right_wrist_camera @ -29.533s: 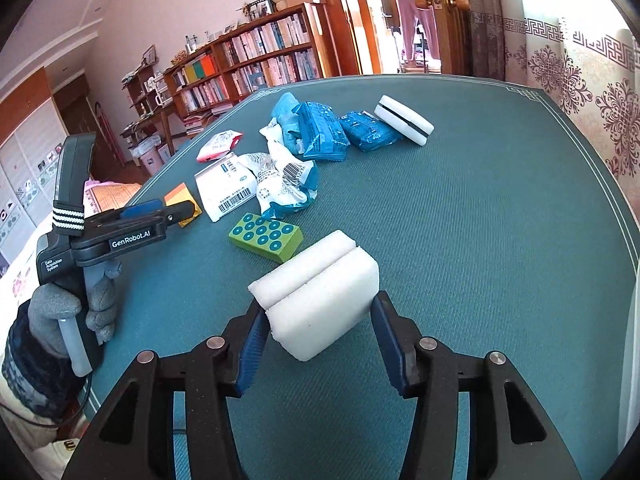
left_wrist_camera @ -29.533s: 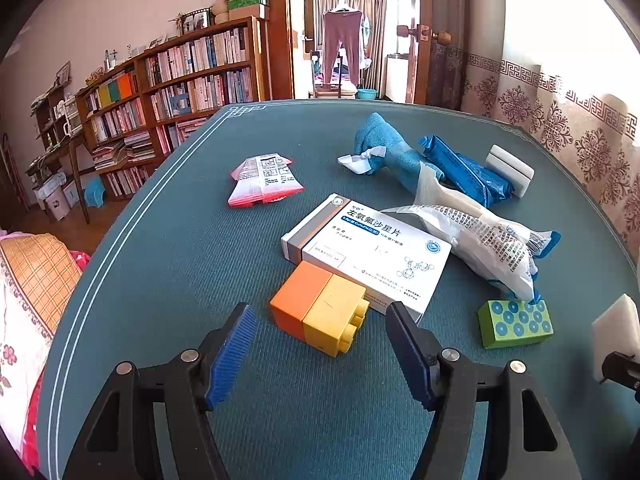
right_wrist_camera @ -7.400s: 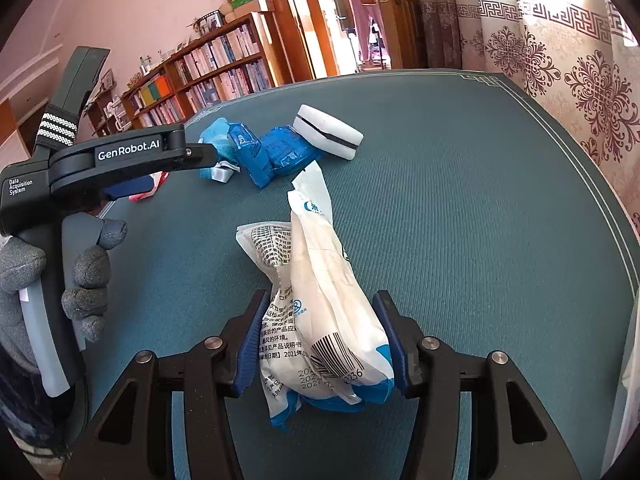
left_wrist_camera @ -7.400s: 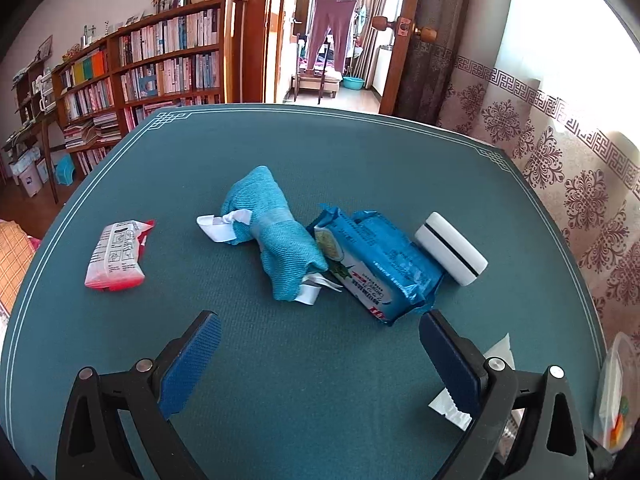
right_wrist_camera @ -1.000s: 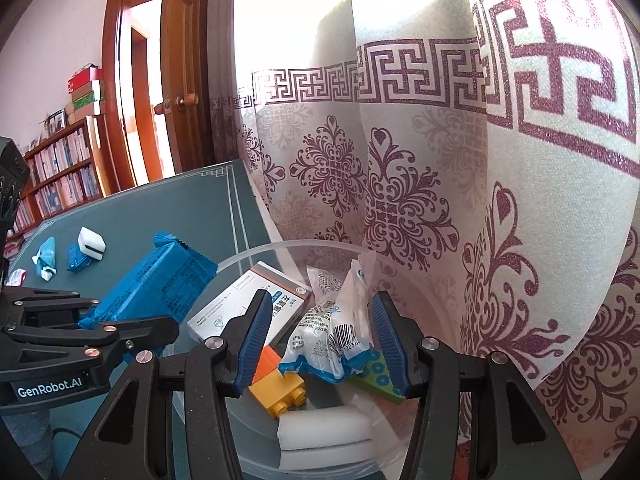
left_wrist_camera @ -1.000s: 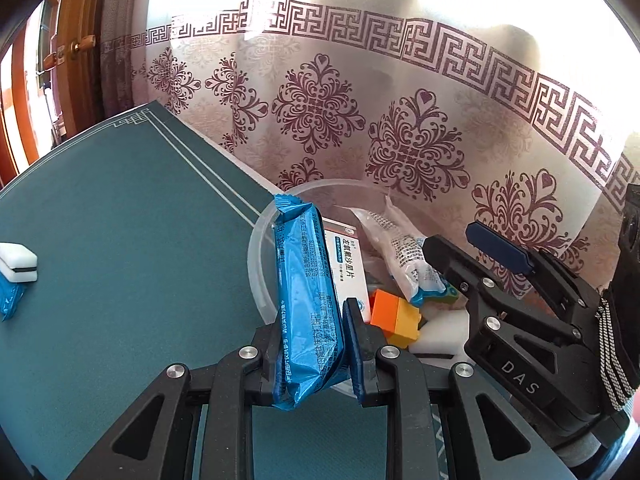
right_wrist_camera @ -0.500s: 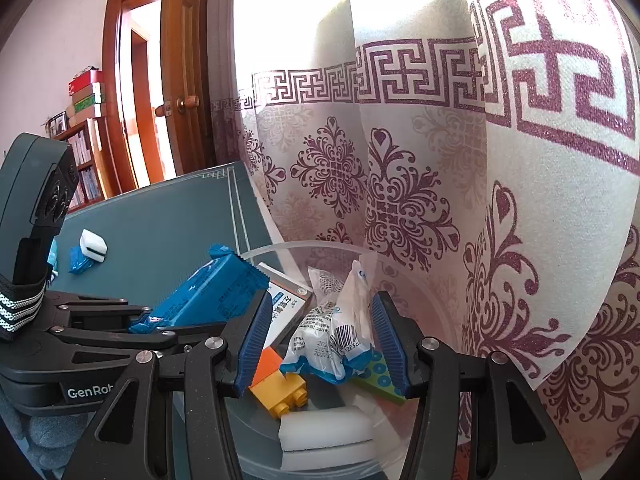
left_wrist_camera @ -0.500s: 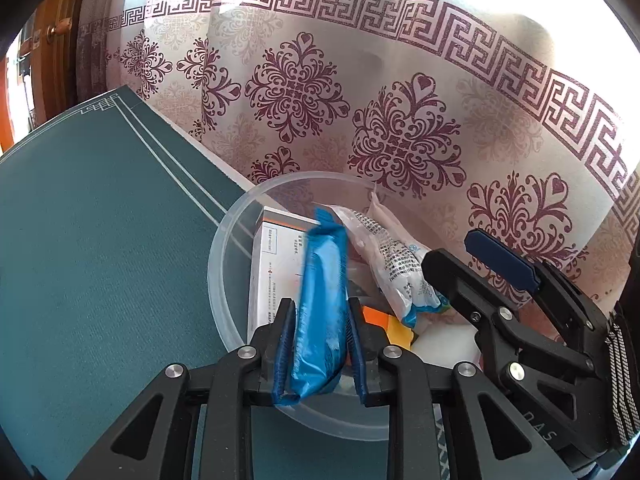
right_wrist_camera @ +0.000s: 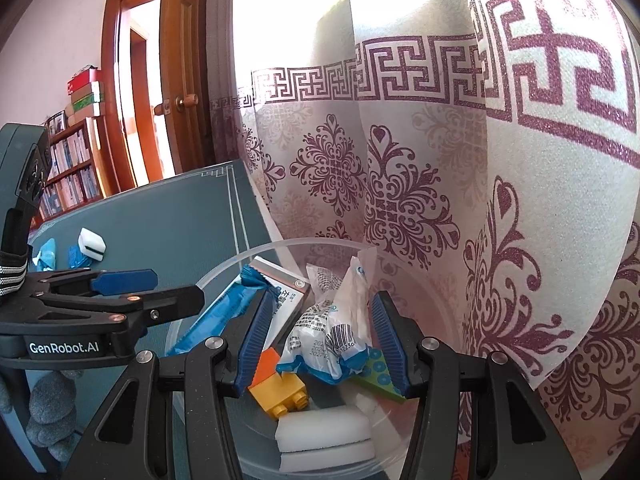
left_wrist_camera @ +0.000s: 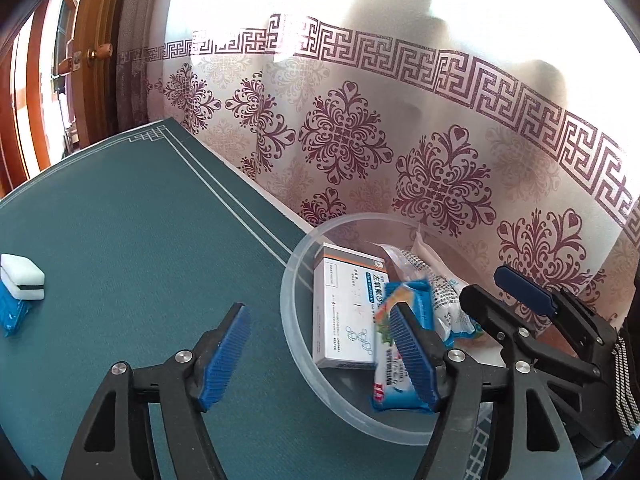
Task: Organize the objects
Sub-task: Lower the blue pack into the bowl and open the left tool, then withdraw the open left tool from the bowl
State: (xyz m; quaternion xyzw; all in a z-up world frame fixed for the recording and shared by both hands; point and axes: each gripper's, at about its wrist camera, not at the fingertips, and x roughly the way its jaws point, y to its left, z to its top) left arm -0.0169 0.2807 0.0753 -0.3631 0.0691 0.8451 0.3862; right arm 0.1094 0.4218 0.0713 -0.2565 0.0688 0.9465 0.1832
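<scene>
My table [left_wrist_camera: 132, 220] is covered in teal cloth with pale double lines along its border. At two o'clock from my left jaws, a clear plastic bowl [left_wrist_camera: 288, 320] sits on the cloth by the curtain-side edge. Far off at nine o'clock lies a white sponge block [left_wrist_camera: 22, 276], touching a blue packet [left_wrist_camera: 12, 314] just below it.
</scene>
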